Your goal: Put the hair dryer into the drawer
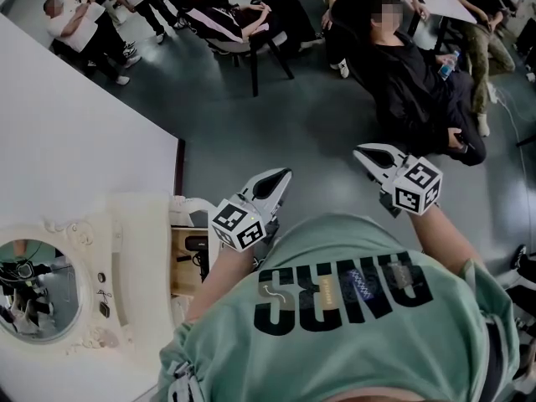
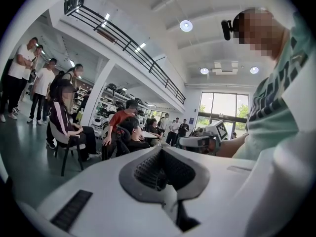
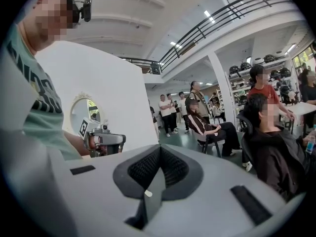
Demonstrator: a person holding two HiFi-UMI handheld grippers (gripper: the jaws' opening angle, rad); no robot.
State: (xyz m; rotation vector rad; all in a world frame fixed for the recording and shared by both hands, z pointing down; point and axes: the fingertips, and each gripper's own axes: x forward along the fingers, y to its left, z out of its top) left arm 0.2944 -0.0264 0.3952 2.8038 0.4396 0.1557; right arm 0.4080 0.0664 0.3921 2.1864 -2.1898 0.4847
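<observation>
We hold left gripper (image 1: 281, 176) and right gripper (image 1: 363, 152) out over the floor, both jaws closed tight, nothing in either. Drawer (image 1: 186, 270) stands open beside the mirror (image 1: 38, 287); a dark hair dryer (image 1: 198, 244) lies inside it.

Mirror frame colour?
Cream-white, ornate moulded mirror frame; shows best in the head view, lower left.

left gripper (image 1: 279, 178) jaws pressed together, empty, held roughly level ahead of the chest; right gripper (image 1: 367, 152) jaws also together, empty, tipped slightly down; the two well apart, forearms (image 1: 440, 234) bare, both pointing away from body
</observation>
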